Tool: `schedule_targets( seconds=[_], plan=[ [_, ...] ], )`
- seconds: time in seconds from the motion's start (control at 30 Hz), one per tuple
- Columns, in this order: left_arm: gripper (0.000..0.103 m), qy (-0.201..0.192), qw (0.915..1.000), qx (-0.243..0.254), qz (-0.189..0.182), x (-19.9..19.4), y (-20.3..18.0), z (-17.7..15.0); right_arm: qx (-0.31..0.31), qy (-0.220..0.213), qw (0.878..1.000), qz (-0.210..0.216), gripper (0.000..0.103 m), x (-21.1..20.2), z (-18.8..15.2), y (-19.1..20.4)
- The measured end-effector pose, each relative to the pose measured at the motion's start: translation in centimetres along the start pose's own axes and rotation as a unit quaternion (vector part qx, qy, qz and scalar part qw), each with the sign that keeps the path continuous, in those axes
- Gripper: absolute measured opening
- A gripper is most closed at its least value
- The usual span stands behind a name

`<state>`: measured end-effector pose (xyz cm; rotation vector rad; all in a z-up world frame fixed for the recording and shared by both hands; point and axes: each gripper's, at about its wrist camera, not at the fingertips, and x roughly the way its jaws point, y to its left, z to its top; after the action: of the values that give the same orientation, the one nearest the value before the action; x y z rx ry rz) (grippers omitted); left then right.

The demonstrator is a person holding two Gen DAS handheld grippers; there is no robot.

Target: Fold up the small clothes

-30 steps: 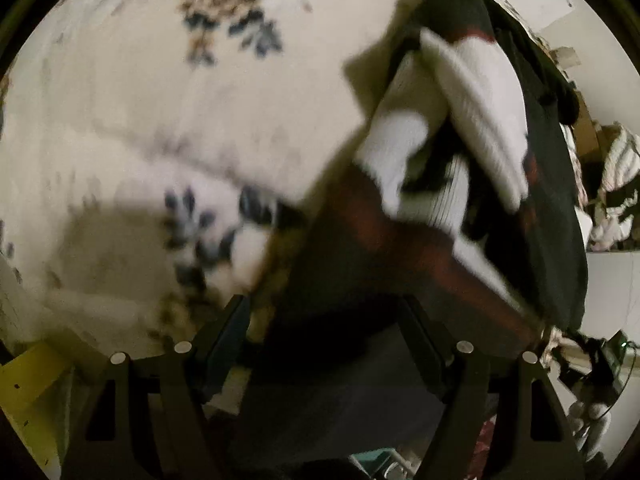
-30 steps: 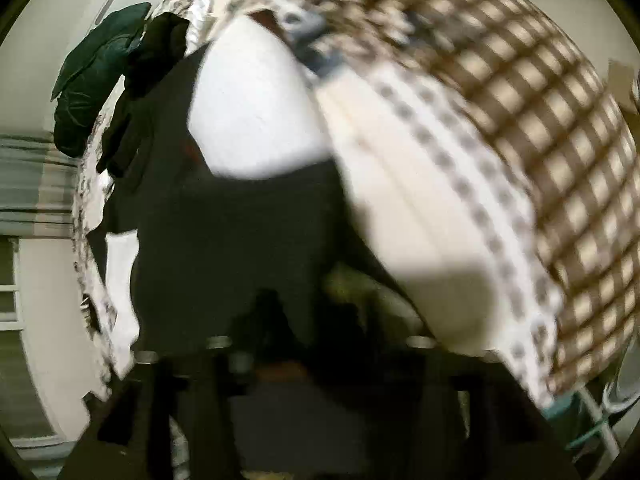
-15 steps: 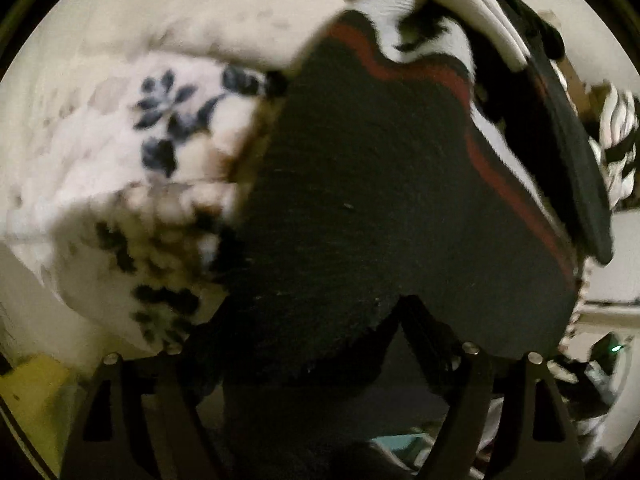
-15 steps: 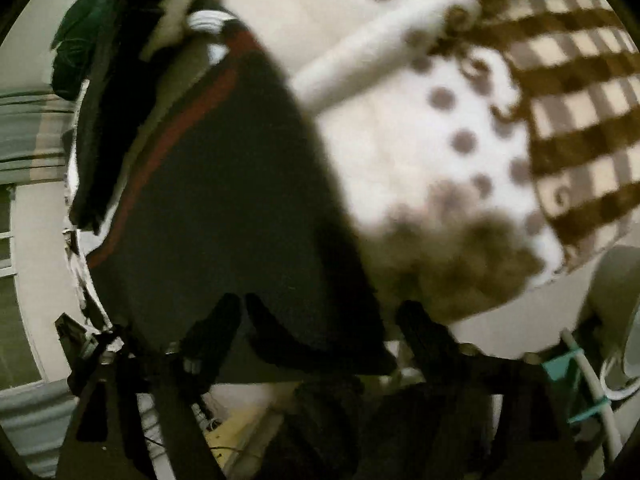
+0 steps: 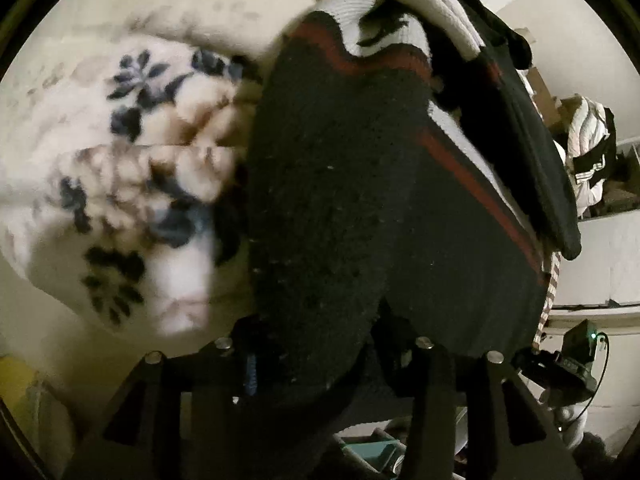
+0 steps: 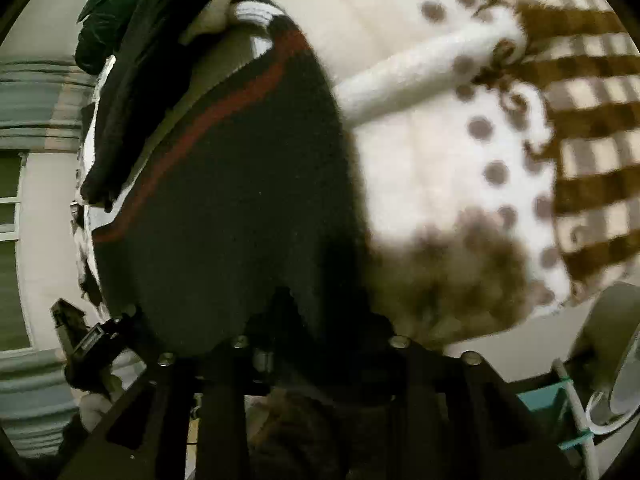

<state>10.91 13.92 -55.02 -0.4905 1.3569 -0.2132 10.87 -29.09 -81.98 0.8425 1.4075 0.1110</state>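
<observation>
While both grippers hold the near hem of the dark garment (image 5: 340, 208), the cloth runs straight away from the jaws, its long axis pointing up and forward toward the pile (image 5: 420, 12) of white and black clothes at its far end. The left gripper (image 5: 320, 348) has its jaws drawn in on a bunched corner of the black cloth, which fills the gap between them and hangs down past the fingers. The right gripper (image 6: 316, 340) likewise pinches the hem at the opposite corner, its jaws close together with dark fabric between. A red stripe (image 6: 200, 120) borders the garment's far side in each view, with a white ribbed band (image 5: 352, 0) beyond it. The garment lies on a bed: a floral blanket (image 5: 132, 160) sits just beside it on the left, a dotted cream blanket (image 6: 460, 152) and brown check cover (image 6: 592, 92) on the right. Neither hand looks nearer to the far end; both grip the same edge. A fold, I judge, would carry this hem forward over the body toward the striped end, where the heaped clothes touching that end stand in the way.
</observation>
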Motion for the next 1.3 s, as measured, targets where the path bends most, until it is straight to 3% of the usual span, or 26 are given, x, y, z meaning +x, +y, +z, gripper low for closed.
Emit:
schedule_targets(
  seconds=[0.03,0.1,0.13,0.23,0.33,0.47,0.6,0.67,0.8,0.87,0.9,0.97,1.03,1.1,1.13,1.2,1.27,1.3],
  plan=[
    [0.041,0.000,0.9999,0.011,0.006,-0.1,-0.5,-0.3,0.000,-0.001,1.000,0.008,0.046,0.1,0.1,0.0],
    [0.027,-0.001,0.9996,0.026,0.010,-0.1,-2.0,0.2,-0.003,-0.001,1.000,0.004,0.041,-0.1,0.2,0.3],
    [0.026,-0.003,0.9995,0.030,0.012,-0.3,-2.5,0.5,-0.004,-0.001,1.000,0.003,0.015,-0.4,0.1,0.4],
    [0.025,0.001,0.9998,0.016,-0.015,-1.6,-3.4,1.8,0.005,0.005,1.000,0.010,0.014,-1.3,-0.2,0.9],
    [0.024,0.003,0.9968,-0.043,-0.068,-4.0,-3.7,2.8,0.036,0.009,0.998,0.056,0.014,-4.0,-0.2,0.9],
    [0.024,-0.018,0.9892,-0.080,-0.122,-7.4,-5.8,5.5,0.052,0.000,0.992,0.118,0.013,-8.4,1.4,2.7],
    [0.024,-0.044,0.9789,-0.115,-0.163,-9.7,-8.6,10.9,0.072,-0.030,0.980,0.181,0.013,-12.2,5.9,6.0],
    [0.025,-0.057,0.9771,-0.120,-0.166,-10.0,-9.7,14.7,0.083,-0.051,0.975,0.201,0.013,-13.6,8.7,7.5],
    [0.028,-0.053,0.9740,-0.150,-0.161,-7.2,-10.3,23.0,0.125,-0.090,0.973,0.173,0.013,-13.8,15.4,9.2],
    [0.030,-0.035,0.9737,-0.167,-0.150,-4.9,-9.4,26.0,0.149,-0.097,0.975,0.131,0.013,-12.5,18.5,9.1],
    [0.034,-0.027,0.9710,-0.186,-0.148,-3.0,-8.9,27.5,0.167,-0.094,0.976,0.105,0.016,-11.3,20.2,8.5],
    [0.042,-0.009,0.9648,-0.210,-0.158,-1.9,-7.5,28.9,0.194,-0.072,0.974,0.096,0.023,-9.3,22.0,7.4],
    [0.055,-0.002,0.9561,-0.218,-0.196,-2.2,-6.8,29.8,0.213,-0.066,0.968,0.118,0.043,-8.4,22.5,6.6],
    [0.067,-0.006,0.9547,-0.201,-0.219,-4.0,-6.6,29.9,0.208,-0.073,0.965,0.143,0.058,-9.1,22.5,6.8],
    [0.068,-0.008,0.9554,-0.194,-0.223,-4.6,-6.8,29.9,0.202,-0.079,0.964,0.151,0.066,-9.7,22.3,7.2],
    [0.069,-0.013,0.9602,-0.178,-0.215,-6.2,-6.7,29.8,0.174,-0.098,0.970,0.138,0.072,-11.6,21.6,8.2],
    [0.070,-0.022,0.9695,-0.153,-0.190,-7.6,-6.8,30.1,0.119,-0.126,0.982,0.073,0.076,-14.0,20.7,10.1],
    [0.071,-0.029,0.9780,-0.132,-0.159,-8.0,-7.0,30.4,0.094,-0.134,0.986,0.038,0.079,-14.6,20.4,11.0]
  ],
)
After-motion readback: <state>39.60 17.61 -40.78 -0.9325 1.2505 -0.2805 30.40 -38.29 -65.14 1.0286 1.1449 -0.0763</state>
